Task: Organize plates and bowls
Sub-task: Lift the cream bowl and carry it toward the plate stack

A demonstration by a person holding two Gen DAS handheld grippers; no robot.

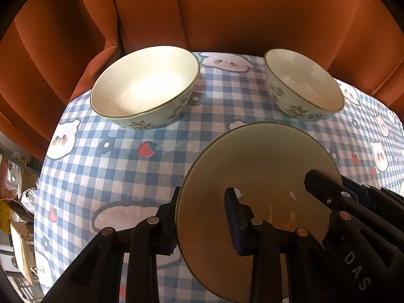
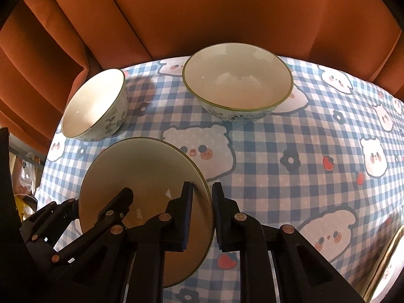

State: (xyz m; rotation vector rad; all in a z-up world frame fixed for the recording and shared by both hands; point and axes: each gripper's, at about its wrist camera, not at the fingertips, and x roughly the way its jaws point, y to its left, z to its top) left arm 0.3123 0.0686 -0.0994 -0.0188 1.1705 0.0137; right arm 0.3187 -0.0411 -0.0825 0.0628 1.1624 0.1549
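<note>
Left wrist view: left gripper (image 1: 202, 217) was clamped on the left rim of the near bowl (image 1: 257, 166), one finger outside the wall, the other inside. Right gripper (image 1: 325, 189) came in from the right edge of that view, a finger inside the same bowl's right side. Only this view showed clutter off the table's left edge, too blurred to identify.

Right wrist view: right gripper (image 2: 202, 214) was pinched on the near bowl's (image 2: 141, 166) right rim, one finger inside, one outside on the cloth side. Left gripper (image 2: 101, 209) reached in from the lower left, gripping the opposite rim. Only this view showed the open stretch of checked tablecloth (image 2: 290, 176) to the right.

Both views: two more bowls at the far edge in front of the orange curtain (image 1: 227, 12): left bowl (image 1: 144, 85) and right bowl (image 1: 303, 83), neither touched, well apart from each other. The near bowl sat on the tablecloth in front of them, closer to the right one.

Pose: both grippers pointed steeply down, from opposite sides of the bowl.
</note>
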